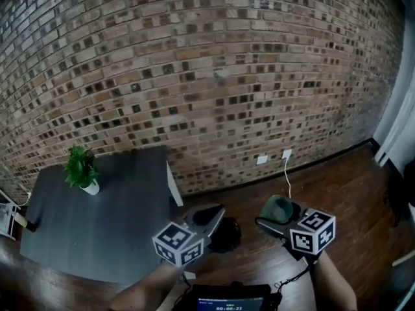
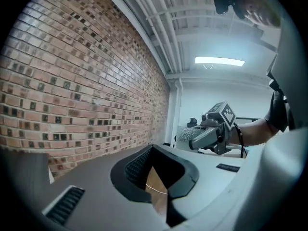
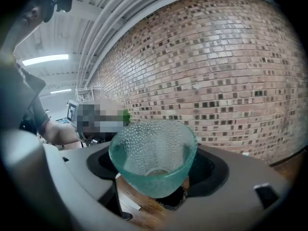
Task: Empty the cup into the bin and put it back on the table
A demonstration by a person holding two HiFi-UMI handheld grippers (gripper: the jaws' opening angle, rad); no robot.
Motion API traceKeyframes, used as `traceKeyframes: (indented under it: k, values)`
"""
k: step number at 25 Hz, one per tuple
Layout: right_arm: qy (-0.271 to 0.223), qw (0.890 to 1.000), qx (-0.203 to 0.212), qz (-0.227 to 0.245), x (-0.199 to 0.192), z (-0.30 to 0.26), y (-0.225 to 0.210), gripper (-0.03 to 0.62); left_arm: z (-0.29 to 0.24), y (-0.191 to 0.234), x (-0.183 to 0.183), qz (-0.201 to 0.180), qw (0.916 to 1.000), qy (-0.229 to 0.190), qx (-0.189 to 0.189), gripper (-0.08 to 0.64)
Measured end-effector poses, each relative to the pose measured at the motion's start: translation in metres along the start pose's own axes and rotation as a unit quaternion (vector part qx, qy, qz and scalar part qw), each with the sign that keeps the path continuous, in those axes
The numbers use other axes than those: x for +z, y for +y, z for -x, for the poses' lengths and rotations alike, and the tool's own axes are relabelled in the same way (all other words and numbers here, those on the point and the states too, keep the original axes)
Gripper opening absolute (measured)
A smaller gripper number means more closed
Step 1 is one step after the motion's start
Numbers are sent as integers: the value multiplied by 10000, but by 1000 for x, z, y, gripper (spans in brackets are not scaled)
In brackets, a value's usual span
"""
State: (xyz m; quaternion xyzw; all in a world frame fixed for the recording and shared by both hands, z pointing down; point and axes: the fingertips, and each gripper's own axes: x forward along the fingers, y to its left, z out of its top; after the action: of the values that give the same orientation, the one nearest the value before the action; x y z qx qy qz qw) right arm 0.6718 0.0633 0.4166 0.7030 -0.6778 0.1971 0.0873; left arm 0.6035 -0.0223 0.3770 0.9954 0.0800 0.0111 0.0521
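Observation:
A clear green glass cup point(image 3: 154, 148) with a bumpy surface sits between the jaws of my right gripper point(image 3: 156, 166), which is shut on it. In the head view the cup point(image 1: 279, 208) is held above the wooden floor at lower right, in front of the right gripper point(image 1: 283, 214). A dark round bin point(image 1: 227, 235) stands on the floor between the two grippers, and it shows under the cup as a dark bin rim point(image 3: 176, 199). My left gripper point(image 1: 209, 216) hovers beside the bin, its jaws shut with nothing in them. The left gripper view shows the right gripper point(image 2: 208, 134) carrying the cup point(image 2: 186, 136).
A dark grey table point(image 1: 104, 225) stands at left with a small potted plant point(image 1: 82, 170) on it. A brick wall point(image 1: 214, 76) runs behind, with a socket and white cable point(image 1: 286, 161) low on it. A screen point(image 1: 230, 301) sits at the bottom edge.

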Motion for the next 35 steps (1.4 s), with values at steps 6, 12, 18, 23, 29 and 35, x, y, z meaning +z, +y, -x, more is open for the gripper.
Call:
traceKeyframes:
  k: [6,12,18,23,29,35]
  values:
    - [128,9985,488,215,7,-17,-22,400,-2,10,-4,-2,9981,4,613,2]
    - [148,9965,692,450,32,-39,-24,402,8,26,3,-35,9955,-122,937,2]
    - [289,9943,821,612,50,-70,-12,402,30,49,20,-195,9916,-142,1273,2]
    - [492,9909,946,827,60,-95,0,402,58,76,30,-218,9853,-188,1684,2]
    - [990,9852,903,1070,51,-121,-14,402,69,79,20,-103,9857,-144,1678,2]
    - [1480,9777,517,1399,46,-132,-30,402,85,86,18,-156,9836,-84,1795,2]
